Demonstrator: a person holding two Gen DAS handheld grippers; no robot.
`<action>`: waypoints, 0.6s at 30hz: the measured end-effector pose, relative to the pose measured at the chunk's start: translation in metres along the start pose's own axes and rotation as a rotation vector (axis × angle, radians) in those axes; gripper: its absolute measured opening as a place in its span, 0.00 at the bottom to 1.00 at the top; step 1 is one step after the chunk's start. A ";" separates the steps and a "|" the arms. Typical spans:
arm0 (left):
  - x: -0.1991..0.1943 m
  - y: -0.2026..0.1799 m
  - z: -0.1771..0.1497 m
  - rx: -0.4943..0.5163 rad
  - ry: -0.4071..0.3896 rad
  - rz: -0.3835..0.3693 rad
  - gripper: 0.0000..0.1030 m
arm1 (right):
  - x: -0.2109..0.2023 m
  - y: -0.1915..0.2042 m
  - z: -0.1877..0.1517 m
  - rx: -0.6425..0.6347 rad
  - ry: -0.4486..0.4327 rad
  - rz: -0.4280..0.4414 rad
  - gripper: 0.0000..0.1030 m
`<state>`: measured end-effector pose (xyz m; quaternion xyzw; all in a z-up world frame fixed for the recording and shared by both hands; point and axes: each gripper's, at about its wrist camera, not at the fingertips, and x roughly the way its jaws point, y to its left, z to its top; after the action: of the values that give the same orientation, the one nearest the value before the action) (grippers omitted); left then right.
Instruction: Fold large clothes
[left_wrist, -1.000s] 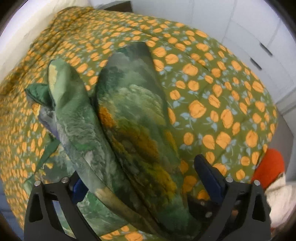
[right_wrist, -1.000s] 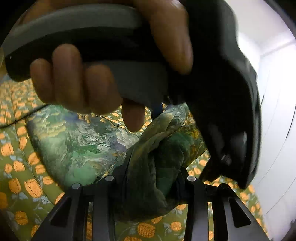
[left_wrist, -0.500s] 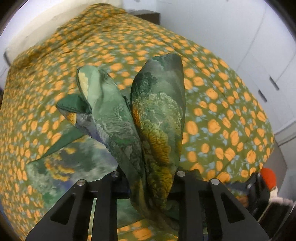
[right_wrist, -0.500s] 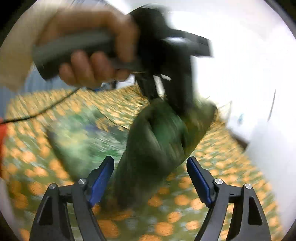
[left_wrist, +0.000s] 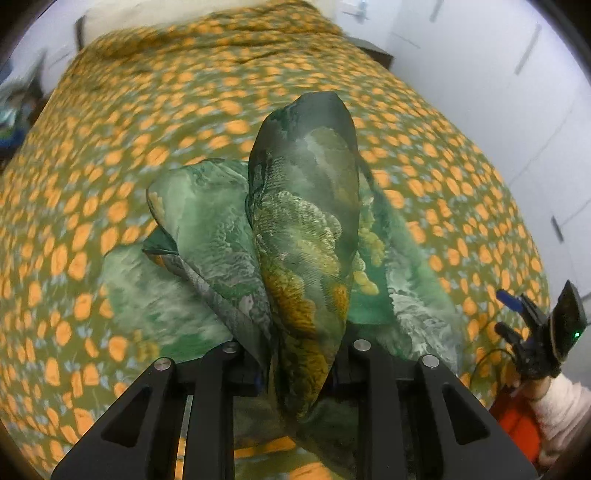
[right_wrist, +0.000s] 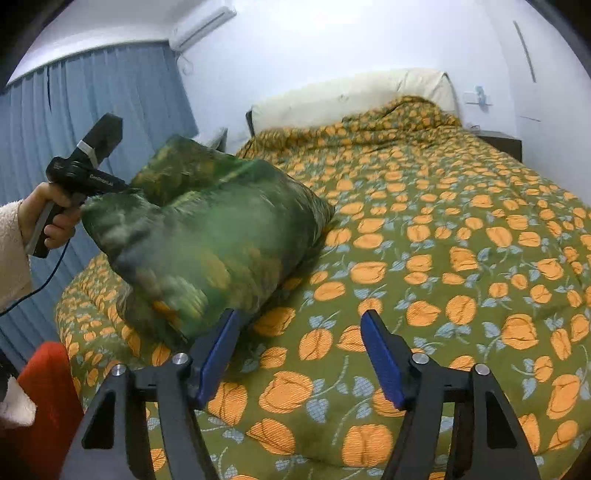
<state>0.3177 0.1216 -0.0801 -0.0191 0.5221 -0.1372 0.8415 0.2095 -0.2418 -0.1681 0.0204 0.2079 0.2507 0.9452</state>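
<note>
We hold a green printed garment (left_wrist: 306, 229) up over the bed with our left gripper (left_wrist: 299, 369), whose jaws are pressed together on a thick bunch of the cloth. From that pinch the fabric rises in two puffed folds, a taller dark one to the right and a paler one to the left, while the rest of it spreads below onto the bedspread (left_wrist: 110, 155). The bedspread is olive green with orange flowers and covers the whole bed.

Our right gripper (right_wrist: 299, 354) is spread wide, its blue fingers (right_wrist: 382, 360) apart with nothing between them, and only the flowered bedspread (right_wrist: 461, 240) shows in the gap. In the right wrist view the garment (right_wrist: 207, 240) hangs as a bulging, slightly blurred bundle to the left of those open fingers; its lower edge comes close to the left blue finger, but we cannot tell whether they touch. The left gripper (right_wrist: 88, 166) appears there from the outside, gripped by our left hand (right_wrist: 51, 218), with a cream sleeve at the wrist and a thin dark cable trailing down.

In the left wrist view the right gripper (left_wrist: 535, 332) sits low at the right edge, well apart from the garment. Behind the bed we see a cream headboard (right_wrist: 351, 92), blue curtains (right_wrist: 92, 110) and a white wall. Something red (right_wrist: 40, 406) lies at the lower left beside the bed.
</note>
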 end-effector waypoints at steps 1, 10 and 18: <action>0.003 0.015 -0.005 -0.019 0.006 0.001 0.24 | 0.005 0.006 0.004 -0.004 0.014 0.010 0.62; 0.032 0.096 -0.042 -0.183 -0.011 -0.098 0.26 | 0.093 0.111 0.058 -0.176 0.206 0.142 0.49; 0.058 0.131 -0.082 -0.254 -0.045 -0.179 0.31 | 0.171 0.149 0.020 -0.350 0.451 0.087 0.47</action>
<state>0.2975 0.2420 -0.1910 -0.1749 0.5126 -0.1441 0.8282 0.2827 -0.0279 -0.1937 -0.1904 0.3656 0.3213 0.8526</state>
